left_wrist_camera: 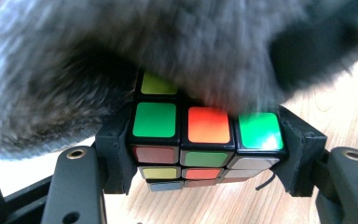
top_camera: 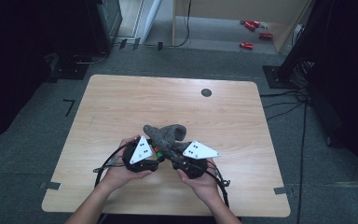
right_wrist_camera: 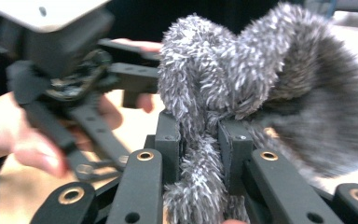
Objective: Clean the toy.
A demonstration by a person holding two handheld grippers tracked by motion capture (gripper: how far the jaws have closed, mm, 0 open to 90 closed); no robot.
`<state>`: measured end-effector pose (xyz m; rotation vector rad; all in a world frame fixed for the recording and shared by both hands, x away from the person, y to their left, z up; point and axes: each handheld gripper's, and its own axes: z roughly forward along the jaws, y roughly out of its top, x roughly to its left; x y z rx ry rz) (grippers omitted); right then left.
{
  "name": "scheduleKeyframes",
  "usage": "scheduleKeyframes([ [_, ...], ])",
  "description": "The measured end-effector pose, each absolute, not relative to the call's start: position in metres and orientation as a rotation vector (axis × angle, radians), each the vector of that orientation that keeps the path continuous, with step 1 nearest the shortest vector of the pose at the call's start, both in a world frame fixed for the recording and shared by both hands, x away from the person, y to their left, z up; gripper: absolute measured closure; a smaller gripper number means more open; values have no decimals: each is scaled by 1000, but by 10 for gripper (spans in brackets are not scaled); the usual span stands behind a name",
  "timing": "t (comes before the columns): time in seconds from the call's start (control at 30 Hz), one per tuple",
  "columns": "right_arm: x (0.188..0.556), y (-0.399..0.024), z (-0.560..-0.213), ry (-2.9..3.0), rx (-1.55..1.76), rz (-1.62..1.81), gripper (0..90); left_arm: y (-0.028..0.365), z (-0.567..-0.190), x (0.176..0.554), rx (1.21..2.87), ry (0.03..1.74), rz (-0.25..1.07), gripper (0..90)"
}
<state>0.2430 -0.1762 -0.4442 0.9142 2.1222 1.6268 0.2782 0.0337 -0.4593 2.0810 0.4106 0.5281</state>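
Above the tabletop (top_camera: 121, 107) at six o'clock, the left claw (left_wrist_camera: 207, 140) clamps a colourful puzzle cube (left_wrist_camera: 205, 140) while the right claw (right_wrist_camera: 200, 140) pinches grey fuzzy cloth (right_wrist_camera: 261, 74) draped over it.

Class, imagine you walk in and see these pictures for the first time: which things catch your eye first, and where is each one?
First comes the puzzle cube, bright green, orange and yellow, clamped between the left gripper jaws near the table's front edge. Next is the fuzzy grey cloth, pinched by the right gripper and draped over the cube. Far off, red cans lie on the floor beyond the wooden table.
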Motion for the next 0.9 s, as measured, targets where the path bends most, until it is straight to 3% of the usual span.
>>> scheduleKeyframes([
  [0.17,239,-163,-444,2146,887,1619,741,29,-459,274,2085,388,542,353],
  [0.43,249,-189,-442,2055,1018,1642,740,31,-459,275,2092,379,537,353],
  [0.7,239,-165,-445,2120,944,1610,739,18,-462,266,2108,337,536,352],
  [0.9,250,-190,-439,2022,1050,1630,741,26,-459,271,2083,353,502,353],
])
